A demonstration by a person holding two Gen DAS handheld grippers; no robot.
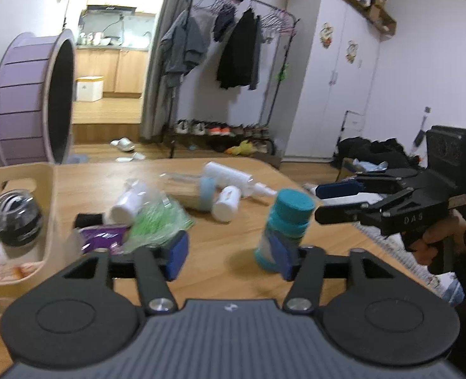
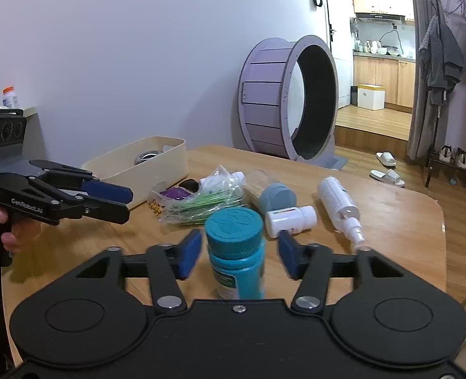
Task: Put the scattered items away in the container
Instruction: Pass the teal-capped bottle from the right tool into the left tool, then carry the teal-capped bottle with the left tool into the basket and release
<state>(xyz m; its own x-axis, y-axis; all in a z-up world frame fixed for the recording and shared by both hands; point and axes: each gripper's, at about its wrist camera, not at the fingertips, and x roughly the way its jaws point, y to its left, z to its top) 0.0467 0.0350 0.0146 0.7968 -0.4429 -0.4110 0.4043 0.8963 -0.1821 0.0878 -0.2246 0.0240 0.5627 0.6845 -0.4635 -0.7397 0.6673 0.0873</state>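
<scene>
In the left wrist view, the left tool (image 1: 229,254) is being held released above the tabletop (image 1: 233,173), its right pad overlapping the upright teal bottle (image 1: 285,224), while the cream container (image 1: 48,195) is sitting at the left with the scattered items beside it. In the right wrist view, the right tool (image 2: 239,252) is being held released, the teal bottle (image 2: 236,252) standing between its pads without being touched, and the left tool (image 2: 119,202) is being held by a hand (image 2: 2,224) near the container (image 2: 144,167).
</scene>
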